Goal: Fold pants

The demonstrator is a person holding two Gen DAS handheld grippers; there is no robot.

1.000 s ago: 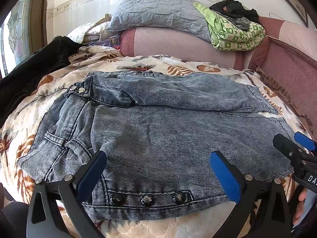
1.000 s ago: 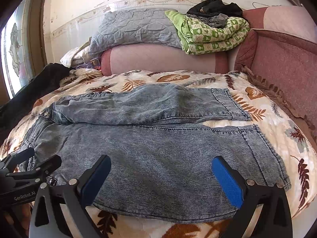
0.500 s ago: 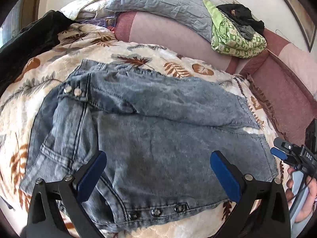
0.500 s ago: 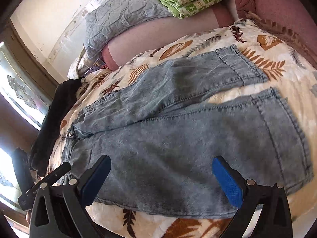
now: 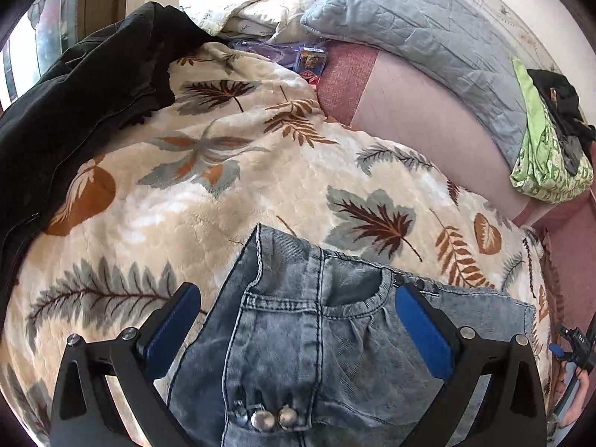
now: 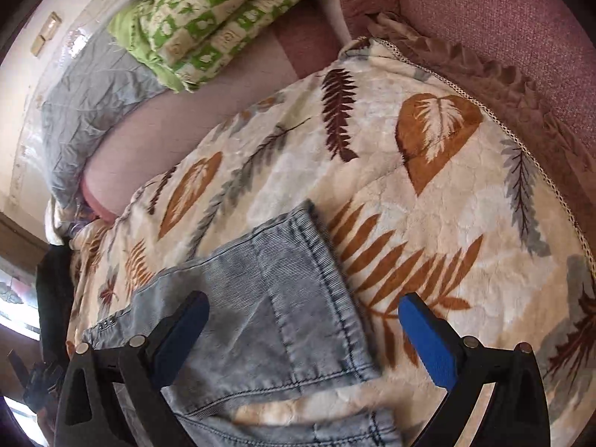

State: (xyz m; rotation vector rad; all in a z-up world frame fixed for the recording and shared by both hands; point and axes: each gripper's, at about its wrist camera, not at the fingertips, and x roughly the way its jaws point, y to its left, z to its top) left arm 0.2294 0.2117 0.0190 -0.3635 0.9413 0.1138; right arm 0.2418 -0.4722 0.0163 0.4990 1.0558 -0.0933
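Note:
Faded blue denim pants lie flat on a leaf-print blanket. In the left wrist view I see their waistband end (image 5: 298,320), with metal buttons at the bottom. My left gripper (image 5: 298,331) is open and hangs just over the far waistband corner. In the right wrist view I see the leg cuffs (image 6: 283,298): the far cuff lies under my open right gripper (image 6: 303,339), and the near cuff shows at the bottom edge. Neither gripper holds cloth. The right gripper also shows small at the right edge of the left wrist view (image 5: 570,346).
The leaf-print blanket (image 5: 208,201) covers the bed. A black garment (image 5: 74,104) lies at the left. A pink bolster (image 5: 428,119) with a grey quilt (image 5: 428,22) and a green patterned blanket (image 6: 208,15) lines the back. A pink padded side (image 6: 503,18) stands at the right.
Both grippers have moved forward and down over the pants, the left to the far waistband corner, the right to the far leg cuff. The pants have not moved. Both stay open.

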